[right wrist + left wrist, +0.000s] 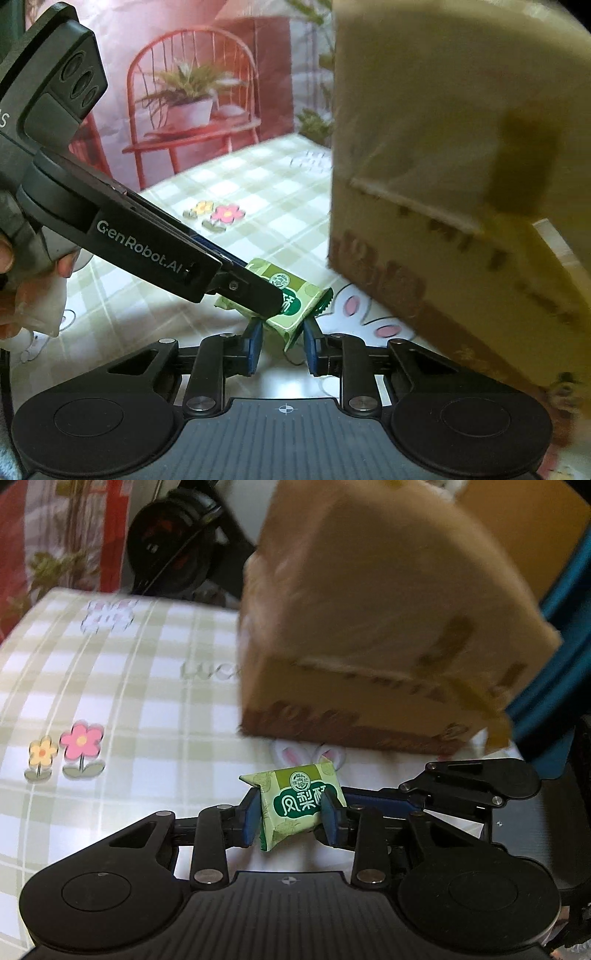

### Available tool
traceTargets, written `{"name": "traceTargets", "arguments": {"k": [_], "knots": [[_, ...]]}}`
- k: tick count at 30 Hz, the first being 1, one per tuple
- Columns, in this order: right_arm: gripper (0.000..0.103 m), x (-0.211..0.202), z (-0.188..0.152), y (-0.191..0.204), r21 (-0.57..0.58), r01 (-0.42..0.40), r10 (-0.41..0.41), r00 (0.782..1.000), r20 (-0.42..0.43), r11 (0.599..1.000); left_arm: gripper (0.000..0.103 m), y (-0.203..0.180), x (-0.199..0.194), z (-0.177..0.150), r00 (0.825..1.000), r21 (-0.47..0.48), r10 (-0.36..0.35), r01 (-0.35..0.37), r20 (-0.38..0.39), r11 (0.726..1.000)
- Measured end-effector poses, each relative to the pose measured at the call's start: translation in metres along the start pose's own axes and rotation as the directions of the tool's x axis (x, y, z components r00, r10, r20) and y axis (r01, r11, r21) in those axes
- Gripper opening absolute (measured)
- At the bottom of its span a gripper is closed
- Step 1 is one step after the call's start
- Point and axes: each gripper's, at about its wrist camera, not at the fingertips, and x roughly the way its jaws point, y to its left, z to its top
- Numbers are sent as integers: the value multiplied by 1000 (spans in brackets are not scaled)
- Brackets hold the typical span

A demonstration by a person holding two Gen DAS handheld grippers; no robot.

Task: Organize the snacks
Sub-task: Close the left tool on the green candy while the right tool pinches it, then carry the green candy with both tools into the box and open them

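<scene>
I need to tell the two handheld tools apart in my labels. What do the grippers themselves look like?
Both look alike: the left gripper and right gripper are matte black plastic, with linkage arms joined by silver rivets, round discs at either side of a ribbed base with a crosshair mark, and blue pads on the fingertips. In the right wrist view the left gripper's side carries white "GenRobot.AI" lettering.

Left gripper (290,818) pinching green snack packet (295,799); cardboard box (388,627) behind

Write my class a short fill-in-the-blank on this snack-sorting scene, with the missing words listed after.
Both the left gripper and the right gripper pinch one ___ snack packet.
Behind the packet is a brown cardboard ___.
The checked tablecloth shows a pink ___ beside a yellow one.
Missing words: green; box; flower.
</scene>
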Motion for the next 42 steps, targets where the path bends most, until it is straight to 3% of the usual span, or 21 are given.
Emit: {"name": "traceTargets", "arguments": {"k": [8, 18, 22, 28, 36, 40, 42], "knots": [[22, -72, 19, -11, -22, 72, -67, 982, 175, 997, 37, -59, -52, 29, 990, 114, -12, -4, 140, 994], [22, -147, 60, -53, -4, 184, -171, 922, 347, 983, 37, -125, -79, 91, 961, 228, -68, 5, 268, 974], [22, -155, 68, -90, 14, 224, -214, 910, 355, 974, 37, -141, -57, 118, 958, 236, -95, 30, 269, 971], [23, -147, 66, -144, 50, 247, -250, 918, 307, 968, 37, -153, -9, 148, 969, 251, -138, 84, 204, 964], [24, -124, 56, -183, 166, 230, -265, 935, 235, 959, 37, -156, 23, 149, 977, 216, -128, 90, 169, 972], [34, -124, 48, -180, 183, 274, -313, 920, 237, 944, 41, -155, 15, 148, 981, 209, -74, 36, 177, 977], [47, -127, 46, -174, 177, 300, -337, 909, 247, 937, 52, -155, 5, 147, 978, 215, -39, -7, 207, 977]]}}
